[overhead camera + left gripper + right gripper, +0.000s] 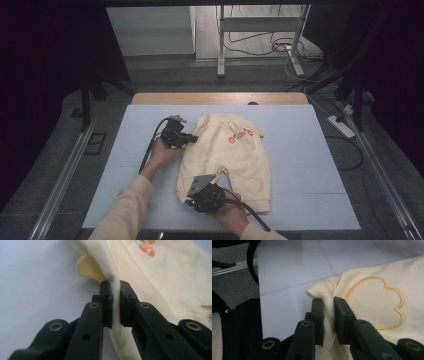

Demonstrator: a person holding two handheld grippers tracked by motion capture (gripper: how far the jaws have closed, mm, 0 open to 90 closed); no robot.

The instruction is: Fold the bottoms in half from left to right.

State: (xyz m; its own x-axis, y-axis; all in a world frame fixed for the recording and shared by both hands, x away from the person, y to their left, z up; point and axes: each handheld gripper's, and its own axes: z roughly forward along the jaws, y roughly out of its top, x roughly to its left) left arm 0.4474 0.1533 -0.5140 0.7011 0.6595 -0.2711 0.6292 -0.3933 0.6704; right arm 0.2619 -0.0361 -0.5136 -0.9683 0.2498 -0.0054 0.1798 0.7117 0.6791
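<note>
1. The left gripper (pixel 115 303) has its fingers (pixel 106 302) pinching a raised fold of the cream garment (pixel 160 282); the cloth runs up between the two pads and is squeezed thin there.
2. The right gripper (pixel 327 320) has its fingers (pixel 340 315) pinching the ribbed cuff (pixel 322 293) of the same garment, with the knit bunched between the pads.
3. Just beside the right fingers, an orange-outlined heart (pixel 377 302) is stitched on the cloth.
4. In the left gripper view, an orange motif (pixel 147 250) sits on the fabric beyond the fold.
5. From the high view, the left gripper (pixel 192 139) grips the garment's left edge near its far end, and the right gripper (pixel 189 200) holds the near left corner.
6. The garment (pixel 235 155) lies mostly flat near the middle of the bench (pixel 310 200), which is covered in pale blue.
7. The person's left hand (pixel 162 150) and right hand (pixel 232 212) come in from the near edge, in cream sleeves.
</note>
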